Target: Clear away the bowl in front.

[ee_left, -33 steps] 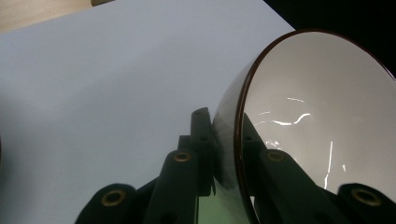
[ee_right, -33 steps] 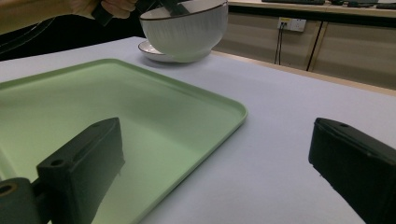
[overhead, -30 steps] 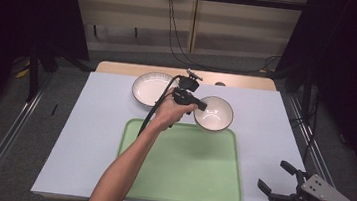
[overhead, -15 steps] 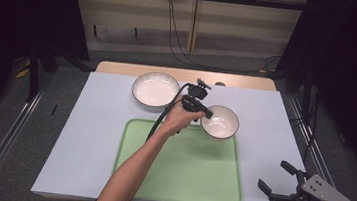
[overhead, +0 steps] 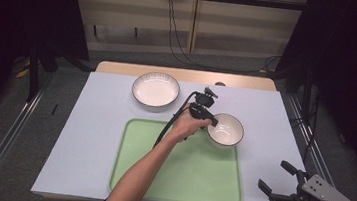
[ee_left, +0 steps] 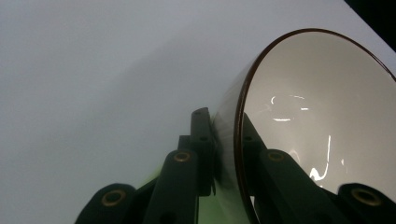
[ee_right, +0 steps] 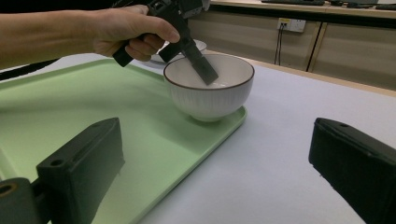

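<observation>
A white bowl with a dark rim is at the far right corner of the green tray. My left gripper is shut on its near-left rim, one jaw inside and one outside. In the left gripper view the bowl wall is pinched between the jaws of the left gripper. In the right gripper view the bowl sits low at the tray corner; I cannot tell whether it rests there or hovers. My right gripper stands open and empty near the table's front right edge.
A white plate lies on the light tablecloth behind the tray's left half. A wooden strip and dark frames border the far side. The right hand is at the table's front right corner.
My left gripper has carried the bowl to the right and toward me, lower, from the cloth behind the tray to the tray's far right corner. The right gripper has not moved.
</observation>
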The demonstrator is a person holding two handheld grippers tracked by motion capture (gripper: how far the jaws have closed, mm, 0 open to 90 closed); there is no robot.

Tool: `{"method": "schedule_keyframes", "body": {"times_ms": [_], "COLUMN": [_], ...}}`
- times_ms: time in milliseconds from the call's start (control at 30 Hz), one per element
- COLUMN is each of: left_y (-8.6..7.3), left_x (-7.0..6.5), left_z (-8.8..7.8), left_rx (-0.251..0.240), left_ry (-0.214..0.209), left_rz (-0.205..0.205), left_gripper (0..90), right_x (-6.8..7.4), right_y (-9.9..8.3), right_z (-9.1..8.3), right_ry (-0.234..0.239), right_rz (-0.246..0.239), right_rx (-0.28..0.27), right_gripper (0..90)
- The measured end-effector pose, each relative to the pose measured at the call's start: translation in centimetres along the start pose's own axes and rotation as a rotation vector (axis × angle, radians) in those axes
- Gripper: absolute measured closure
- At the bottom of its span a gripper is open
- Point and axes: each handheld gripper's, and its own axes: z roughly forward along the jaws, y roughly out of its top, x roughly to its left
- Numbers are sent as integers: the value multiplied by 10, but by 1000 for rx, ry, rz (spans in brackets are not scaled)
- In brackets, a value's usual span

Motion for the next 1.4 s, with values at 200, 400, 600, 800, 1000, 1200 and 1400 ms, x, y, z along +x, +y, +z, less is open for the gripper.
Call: {"method": "schedule_keyframes", "body": {"times_ms": [200, 400, 600, 800, 1000, 1200, 1400], "left_y": [-2, -3, -3, -4, -4, -6, -6], "left_x": [1, 2, -3, -3, -3, -5, -3], "left_z": [4, 6, 8, 8, 11, 12, 9], "left_rx": [6, 14, -2, 0, -10, -37, -57], "left_ry": [1, 18, 42, 46, 34, 63, 86], "left_rz": [2, 4, 15, 17, 11, 25, 84], "left_gripper": [823, 826, 822, 819, 802, 731, 514], "right_x": [0, 0, 1, 1, 0, 1, 2], "right_y": [0, 0, 0, 0, 0, 0, -1], "right_z": [0, 0, 0, 1, 1, 1, 2], "right_ry": [5, 5, 6, 11, 15, 8, 11], "right_rz": [-4, -4, -1, -5, -8, -6, -3], "right_rx": [-5, -5, -3, -1, 4, 5, 10], "right_gripper": [29, 29, 28, 28, 26, 25, 25]}}
